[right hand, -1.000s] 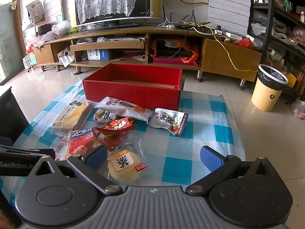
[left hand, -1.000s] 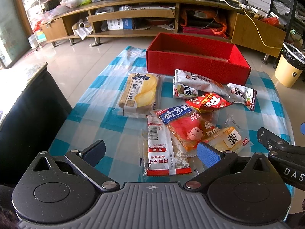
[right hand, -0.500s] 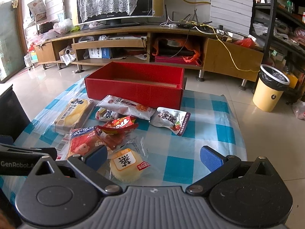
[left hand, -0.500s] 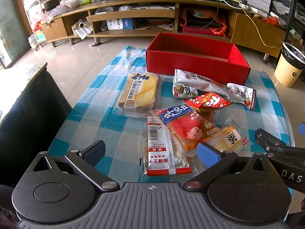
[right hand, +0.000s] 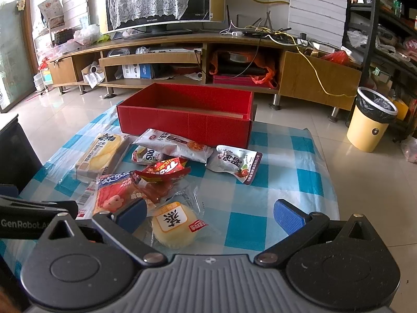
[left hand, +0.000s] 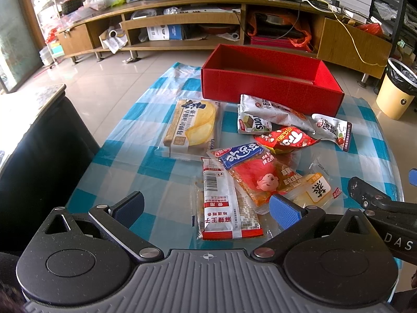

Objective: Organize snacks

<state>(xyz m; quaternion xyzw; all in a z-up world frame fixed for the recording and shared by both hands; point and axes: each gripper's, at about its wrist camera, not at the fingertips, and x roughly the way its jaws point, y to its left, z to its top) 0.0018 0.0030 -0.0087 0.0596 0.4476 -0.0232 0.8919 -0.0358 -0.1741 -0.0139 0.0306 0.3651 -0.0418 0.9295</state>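
Observation:
An empty red box (left hand: 271,88) (right hand: 187,120) stands at the far end of the blue checked cloth. Several snack packs lie in front of it: a yellow bread pack (left hand: 191,127), a white-red cracker pack (left hand: 224,203), an orange pack with a cartoon face (left hand: 258,174), a red pack (right hand: 163,169), a round yellow cake (right hand: 173,224) and a white pouch (right hand: 235,160). My left gripper (left hand: 206,207) is open above the cracker pack. My right gripper (right hand: 208,212) is open just behind the round cake. Both hold nothing.
A black sofa arm (left hand: 39,151) lies left of the table. A yellow bin (right hand: 372,120) stands on the floor at the right. A long wooden TV stand (right hand: 198,60) runs along the back. The cloth's right half (right hand: 281,182) is bare of snacks.
Both grippers have edged slightly forward towards the snacks. The snacks and the box have not moved, and both grippers stay open.

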